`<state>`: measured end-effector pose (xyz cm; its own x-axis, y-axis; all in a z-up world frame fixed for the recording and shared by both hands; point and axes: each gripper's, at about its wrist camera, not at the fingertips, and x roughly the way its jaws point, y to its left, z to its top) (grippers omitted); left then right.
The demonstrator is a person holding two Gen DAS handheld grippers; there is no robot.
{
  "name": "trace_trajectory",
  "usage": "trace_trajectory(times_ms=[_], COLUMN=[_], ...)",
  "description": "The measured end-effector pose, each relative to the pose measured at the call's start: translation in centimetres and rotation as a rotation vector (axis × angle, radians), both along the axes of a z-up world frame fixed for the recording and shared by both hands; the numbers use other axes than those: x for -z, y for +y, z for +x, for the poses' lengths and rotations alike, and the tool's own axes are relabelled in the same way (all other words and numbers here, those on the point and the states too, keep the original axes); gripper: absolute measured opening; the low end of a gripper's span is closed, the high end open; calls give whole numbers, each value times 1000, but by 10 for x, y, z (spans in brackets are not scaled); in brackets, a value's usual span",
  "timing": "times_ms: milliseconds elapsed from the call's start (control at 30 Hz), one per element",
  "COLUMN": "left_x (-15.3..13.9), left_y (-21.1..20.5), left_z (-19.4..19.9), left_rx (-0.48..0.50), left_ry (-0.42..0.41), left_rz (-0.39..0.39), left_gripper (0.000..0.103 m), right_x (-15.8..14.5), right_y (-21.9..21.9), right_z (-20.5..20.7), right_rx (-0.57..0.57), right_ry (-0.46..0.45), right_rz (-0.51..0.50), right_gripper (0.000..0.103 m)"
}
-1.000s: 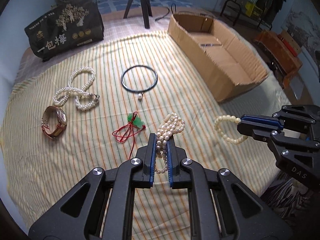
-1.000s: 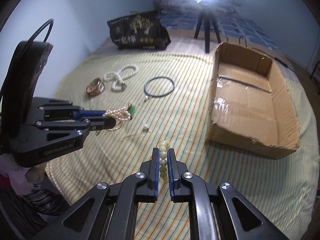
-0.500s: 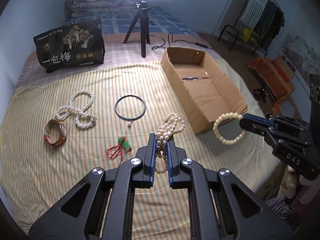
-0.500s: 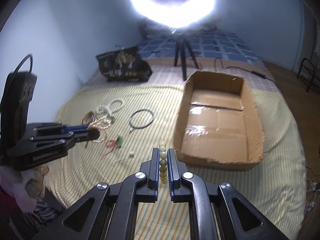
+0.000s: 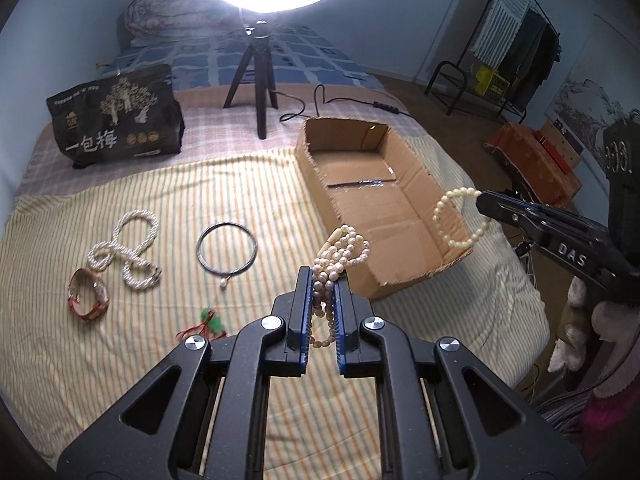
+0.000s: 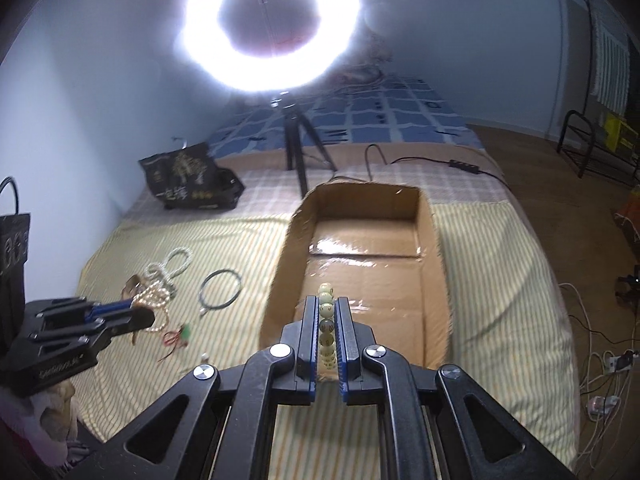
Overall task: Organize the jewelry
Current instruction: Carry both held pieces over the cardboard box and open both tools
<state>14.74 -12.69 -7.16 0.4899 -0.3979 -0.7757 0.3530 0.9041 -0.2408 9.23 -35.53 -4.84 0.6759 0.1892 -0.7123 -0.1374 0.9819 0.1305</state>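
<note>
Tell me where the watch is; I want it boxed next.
In the left wrist view the watch lies at the left of the striped sheet, just left of the white pearl necklace.

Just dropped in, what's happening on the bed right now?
A person is sorting jewelry with two handheld claws. The left claw is shut on a bundle of pearl strands; the right claw is shut on a pale bead bracelet, held in the air over the open cardboard box, which looks empty. On the striped sheet lie a pearl necklace, a watch, a dark ring necklace and a red-corded green pendant.
</note>
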Motion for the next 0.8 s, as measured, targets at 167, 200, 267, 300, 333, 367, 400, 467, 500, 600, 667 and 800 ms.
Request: trace_trajectory(times_ms=[167, 200, 267, 300, 333, 367, 400, 467, 500, 600, 667, 800], left_x=[0, 1, 3, 4, 5, 6, 8, 10, 12, 16, 20, 29], left_y=[-20, -24, -31, -35, -39, -42, -46, -52, -55, -62, -67, -75], left_z=[8, 10, 14, 17, 19, 21, 25, 29, 32, 39, 44, 49], left_rx=[15, 16, 17, 16, 16, 15, 13, 9, 7, -1, -4, -2], left_ry=[-5, -1, 3, 5, 7, 9, 13, 17, 18, 24, 31, 47], left_rz=[-13, -17, -23, -25, -27, -29, -33, -38, -40, -45, -42, -34], left_gripper=[8, 8, 8, 8, 8, 8, 8, 8, 8, 8, 8, 8], right_x=[0, 1, 3, 5, 6, 8, 8, 10, 12, 14, 17, 22], right_y=[-13, -16, -22, -25, -28, -30, -33, -39, -41, -48, -52, -59], right_z=[18, 21, 28, 31, 34, 36, 39, 46, 49, 58, 64, 76], right_rx=[32, 40, 54, 63, 70, 76, 82, 95, 100, 112, 120, 137], right_ry=[6, 9, 14, 16, 18, 19, 20, 23, 27, 32, 36, 40], right_rz=[-5, -9, -15, -18, -21, -23, -25, -25, -22, -21, -19, -17], right_gripper=[5, 5, 5, 5, 5, 5, 5, 5, 5, 5, 5, 5])
